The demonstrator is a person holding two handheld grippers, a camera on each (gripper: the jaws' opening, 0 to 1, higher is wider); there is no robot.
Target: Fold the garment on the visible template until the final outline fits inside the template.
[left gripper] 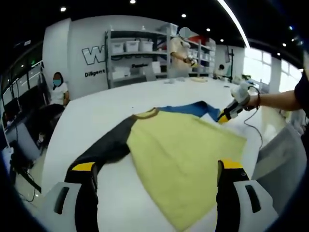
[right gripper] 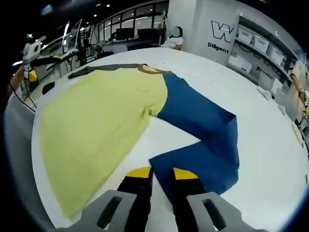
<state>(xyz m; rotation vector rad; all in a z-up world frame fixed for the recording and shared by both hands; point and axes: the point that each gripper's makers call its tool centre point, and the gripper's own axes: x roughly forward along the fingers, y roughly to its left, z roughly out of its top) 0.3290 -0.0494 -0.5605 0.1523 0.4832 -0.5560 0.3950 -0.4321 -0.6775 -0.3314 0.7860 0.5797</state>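
In the left gripper view the shirt point(left gripper: 178, 159) lay flat on the white table point(left gripper: 96, 121), its dark sleeve point(left gripper: 108, 145) running toward the left gripper point(left gripper: 157, 176), whose jaws stood wide apart above the cloth. In the right gripper view the blue sleeve point(right gripper: 203, 135) bent back toward the right gripper point(right gripper: 161, 173), jaws nearly together, apparently pinching the cuff.

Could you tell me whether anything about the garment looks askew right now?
Yes: the blue sleeve is doubled back on itself, its end pinched by the right gripper, while the dark sleeve lies straight on the table.
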